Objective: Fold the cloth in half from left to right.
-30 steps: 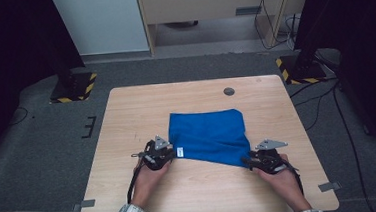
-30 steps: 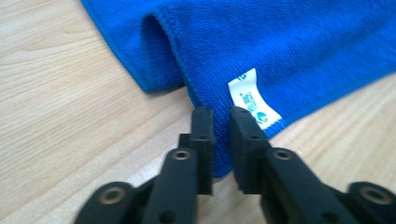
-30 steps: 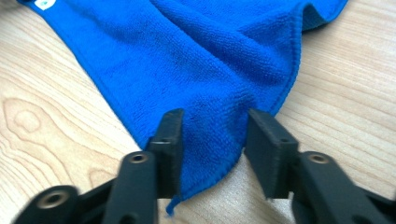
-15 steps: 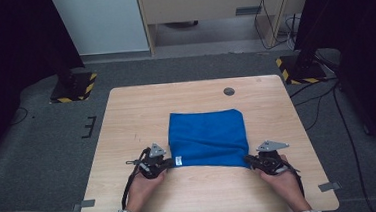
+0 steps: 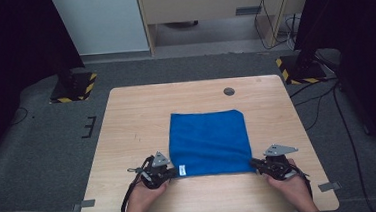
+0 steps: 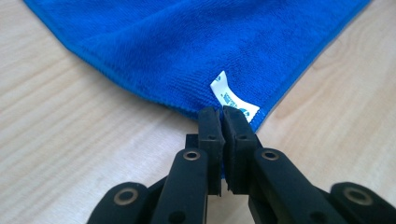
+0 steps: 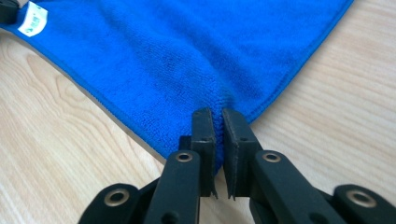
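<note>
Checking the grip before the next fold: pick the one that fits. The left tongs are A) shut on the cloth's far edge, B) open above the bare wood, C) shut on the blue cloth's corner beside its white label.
C: the left tongs pinch the blue cloth at its near corner, right by the white label.

The wooden table point(image 5: 141, 114) sits in even, soft overhead light, while the room behind and to both sides falls into near black. The high view is slightly grainy and soft. Shadows are faint: only a thin dark line under the blue cloth point(image 6: 187, 42) just ahead of the left gripper point(image 6: 220, 114). Close to the right gripper point(image 7: 217, 116) the weave is crisp; farther off it softens. No glare shows on the wood.
</note>
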`<state>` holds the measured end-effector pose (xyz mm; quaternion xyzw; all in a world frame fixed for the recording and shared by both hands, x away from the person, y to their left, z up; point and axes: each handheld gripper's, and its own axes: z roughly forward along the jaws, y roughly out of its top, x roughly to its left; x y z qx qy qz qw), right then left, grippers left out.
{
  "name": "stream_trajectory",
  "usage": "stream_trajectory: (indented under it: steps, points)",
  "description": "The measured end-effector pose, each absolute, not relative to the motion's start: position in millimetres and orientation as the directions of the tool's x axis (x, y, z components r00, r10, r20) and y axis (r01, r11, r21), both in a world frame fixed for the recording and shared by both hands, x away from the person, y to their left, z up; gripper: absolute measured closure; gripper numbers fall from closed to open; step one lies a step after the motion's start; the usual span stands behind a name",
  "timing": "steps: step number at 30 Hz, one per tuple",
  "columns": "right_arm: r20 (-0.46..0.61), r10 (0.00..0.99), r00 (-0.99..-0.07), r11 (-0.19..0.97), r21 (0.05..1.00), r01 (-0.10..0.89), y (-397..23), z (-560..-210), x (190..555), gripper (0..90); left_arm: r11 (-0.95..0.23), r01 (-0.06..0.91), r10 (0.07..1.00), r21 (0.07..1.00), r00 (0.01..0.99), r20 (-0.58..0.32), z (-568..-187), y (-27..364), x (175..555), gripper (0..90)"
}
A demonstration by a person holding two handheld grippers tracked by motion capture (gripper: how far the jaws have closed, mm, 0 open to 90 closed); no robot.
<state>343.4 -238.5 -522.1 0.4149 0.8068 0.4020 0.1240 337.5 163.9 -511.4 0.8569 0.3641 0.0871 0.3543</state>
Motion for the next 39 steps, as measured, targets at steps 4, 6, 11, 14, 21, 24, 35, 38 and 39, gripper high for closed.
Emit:
stream_trajectory:
  steps: [4,6,11,14,21,24,35,38,39]
  points:
    - [0.131,0.766,-0.63,0.34,0.749,0.569,-242,-521,340,74.8,-0.506,0.557,0.682,0.658,0.726,-0.09,-510,164,330,86.1]
    - [0.136,0.772,-0.621,0.33,0.75,0.574,-242,-521,339,62.9,-0.513,0.567,0.69,0.645,0.719,-0.083,-511,167,328,86.1]
    - [0.123,0.779,-0.615,0.324,0.76,0.563,-237,-521,340,42.6,-0.513,0.585,0.699,0.628,0.709,-0.089,-513,174,327,85.9]
    - [0.101,0.776,-0.623,0.347,0.756,0.555,-231,-523,340,37.3,-0.519,0.588,0.697,0.621,0.711,-0.092,-514,173,324,85.9]
    - [0.039,0.77,-0.637,0.426,0.712,0.558,-225,-530,338,35.2,-0.525,0.575,0.709,0.628,0.703,-0.051,-511,173,318,76.6]
    - [0.046,0.769,-0.638,0.422,0.713,0.56,-226,-529,338,34.7,-0.47,0.568,0.747,0.675,0.664,-0.038,-506,177,319,52.5]
    - [0.037,0.771,-0.636,0.402,0.746,0.531,-221,-529,342,16.6,-0.35,0.541,0.788,0.765,0.612,-0.072,-498,193,332,16.0]
    - [0.04,0.774,-0.632,0.398,0.745,0.535,-220,-529,343,14.5,-0.349,0.538,0.794,0.767,0.605,-0.064,-499,192,333,13.2]
    - [0.043,0.774,-0.632,0.396,0.747,0.535,-219,-530,344,13.7,-0.348,0.542,0.796,0.765,0.602,-0.065,-500,192,335,11.6]
